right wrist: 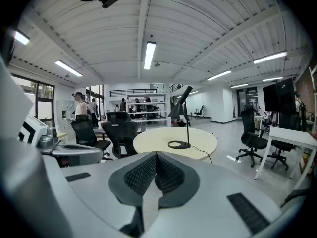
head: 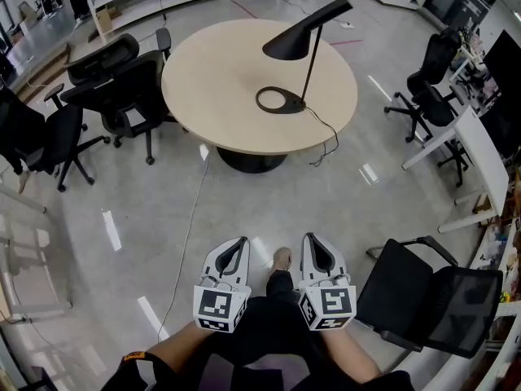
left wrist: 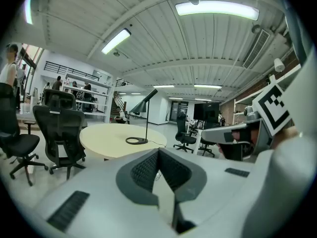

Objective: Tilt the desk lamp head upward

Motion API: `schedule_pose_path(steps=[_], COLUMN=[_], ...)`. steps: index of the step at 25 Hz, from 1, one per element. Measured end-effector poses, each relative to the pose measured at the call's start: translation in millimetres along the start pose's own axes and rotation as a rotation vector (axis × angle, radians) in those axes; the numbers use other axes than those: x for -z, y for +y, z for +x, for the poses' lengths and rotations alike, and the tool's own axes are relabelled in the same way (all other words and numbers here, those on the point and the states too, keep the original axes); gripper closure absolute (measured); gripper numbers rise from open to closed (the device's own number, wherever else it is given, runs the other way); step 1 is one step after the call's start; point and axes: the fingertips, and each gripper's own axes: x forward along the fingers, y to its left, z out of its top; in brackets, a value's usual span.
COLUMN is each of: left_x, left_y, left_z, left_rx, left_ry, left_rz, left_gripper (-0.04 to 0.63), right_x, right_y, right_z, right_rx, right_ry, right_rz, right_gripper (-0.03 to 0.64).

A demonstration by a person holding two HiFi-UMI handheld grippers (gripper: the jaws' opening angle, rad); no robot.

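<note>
Lamp [head: 295, 46] stands central on table [head: 212, 96], chairs [head: 114, 80] crowding left edge.

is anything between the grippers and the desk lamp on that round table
Nothing visible does. Open floor lies between the left gripper, the right gripper and the round table, where the desk lamp stands alone. The office chairs sit off to the sides.

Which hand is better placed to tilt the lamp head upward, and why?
Right, narrowly. The right tongs and left tongs are both shut, empty and far from the table. In the head view the right tongs line up almost below the desk lamp; the left sit off to one side.
</note>
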Motion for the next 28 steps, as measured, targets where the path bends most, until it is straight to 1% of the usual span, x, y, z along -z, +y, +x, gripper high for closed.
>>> schedule_pose_path(steps=[3, 9, 13, 16, 22, 25, 28], left_x=[-6.9, -47.4, -67.1, -75.9, -85.1, -89.8, -95.5], left_y=[4.7, 12.9, 0.4, -11.8, -24.4, -26.3, -19.6], left_z=[23.6, 98.9, 153.8, 185.7, 229.2, 241.8, 247.9], left_rx=[-0.031, -0.1, -0.132, -0.157, -0.193, -0.215, -0.239], left_ry=[0.002, -0.023, -0.034, -0.038, -0.036, -0.036, -0.037], left_rz=[0.004, -0.009, -0.016, -0.007, -0.003, -0.017, -0.039], left_gripper=[0.549, 0.549, 0.549, 0.549, 0.549, 0.549, 0.549], right_x=[-7.4, -47.2, -69.0, -74.6, -80.6, -82.8, -88.0], right_y=[-16.8, -70.9, -124.3, -158.7, -202.0, -221.2, -229.7], right_z=[23.0, 84.3, 114.6, 131.2, 156.3, 163.5, 169.8], right_rx=[-0.029, -0.088, -0.109, -0.128, -0.162, -0.167, -0.178], right_ry=[-0.011, -0.052, -0.08, -0.088, -0.1, -0.104, -0.107], right_rz=[0.005, -0.023, -0.04, -0.036, -0.024, -0.006, 0.006], right_gripper=[0.607, 0.607, 0.607, 0.607, 0.607, 0.607, 0.607])
